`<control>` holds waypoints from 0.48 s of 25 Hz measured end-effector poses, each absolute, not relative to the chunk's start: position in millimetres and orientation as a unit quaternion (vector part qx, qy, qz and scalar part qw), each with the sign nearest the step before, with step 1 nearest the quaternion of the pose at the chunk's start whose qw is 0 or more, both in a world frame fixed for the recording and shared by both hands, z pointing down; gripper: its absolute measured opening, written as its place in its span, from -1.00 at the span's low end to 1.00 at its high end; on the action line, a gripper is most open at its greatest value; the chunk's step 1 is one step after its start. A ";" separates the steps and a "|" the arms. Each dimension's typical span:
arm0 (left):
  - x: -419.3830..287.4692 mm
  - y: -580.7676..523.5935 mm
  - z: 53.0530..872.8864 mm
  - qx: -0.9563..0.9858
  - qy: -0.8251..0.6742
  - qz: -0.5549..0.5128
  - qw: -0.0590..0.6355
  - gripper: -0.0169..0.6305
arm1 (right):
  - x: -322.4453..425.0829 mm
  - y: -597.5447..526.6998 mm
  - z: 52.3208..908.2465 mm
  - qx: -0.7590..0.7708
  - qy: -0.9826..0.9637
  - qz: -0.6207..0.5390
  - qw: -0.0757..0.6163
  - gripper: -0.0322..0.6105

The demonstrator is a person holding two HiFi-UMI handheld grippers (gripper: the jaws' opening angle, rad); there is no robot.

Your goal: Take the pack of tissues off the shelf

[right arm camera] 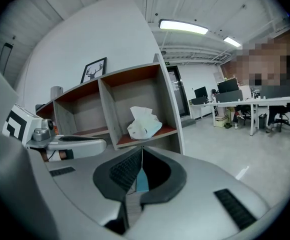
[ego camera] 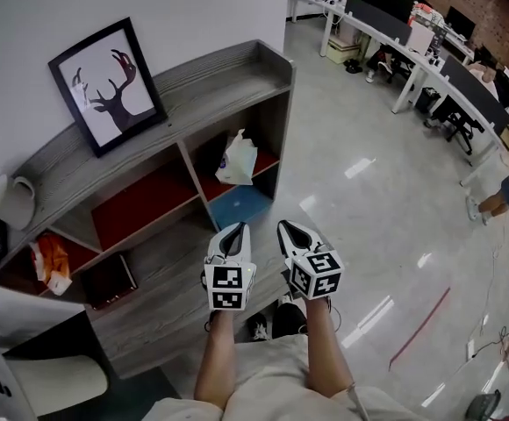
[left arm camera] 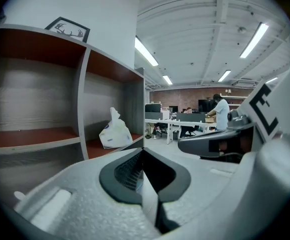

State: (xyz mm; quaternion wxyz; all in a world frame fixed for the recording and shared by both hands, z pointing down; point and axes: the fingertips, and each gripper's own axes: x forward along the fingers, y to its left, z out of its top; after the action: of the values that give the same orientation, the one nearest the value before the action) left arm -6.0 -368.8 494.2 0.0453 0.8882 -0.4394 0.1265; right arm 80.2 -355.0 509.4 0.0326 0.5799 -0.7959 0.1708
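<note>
1. My left gripper (ego camera: 234,228) and my right gripper (ego camera: 291,226) hung side by side, just apart, in front of the grey wood-grain shelf unit (ego camera: 228,68) and well short of it.
2. The fingers of both were pressed together with nothing between them. Each gripper view showed only a closed seam.
3. The white, soft plastic pack of tissues (ego camera: 239,158) stood alone on the red board of the upper right-hand compartment, near its front edge.
4. In the head view the pack lay at 12 o'clock from my left fingers and at about 11 o'clock from my right. In the right gripper view it sat dead ahead at 12 o'clock, and in the left gripper view off toward 11.
5. Its long axis ran upright, gathered top uppermost, so I judged a grip would go across its sides.
6. Neither hand looked clearly nearer. The right pointed squarely at the pack, so I judged it the better placed, but its fingers had to open first.
</note>
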 end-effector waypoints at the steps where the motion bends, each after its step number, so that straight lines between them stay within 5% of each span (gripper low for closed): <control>1: -7.7 -370.0 495.5 0.887 -0.441 0.128 0.047 -0.92 | 78.6 -357.9 509.5 0.578 -0.797 0.170 0.031 -0.85; 12: -17.0 -403.0 500.4 0.874 -0.466 0.130 0.054 -0.92 | 51.8 -397.0 514.7 0.531 -0.830 0.161 0.053 -0.85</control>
State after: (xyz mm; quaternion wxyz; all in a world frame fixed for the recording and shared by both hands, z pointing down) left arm -17.0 -403.0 500.4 0.0544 0.8737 -0.4657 0.1295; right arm 51.8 -397.0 514.7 0.0533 0.5315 -0.8300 0.1605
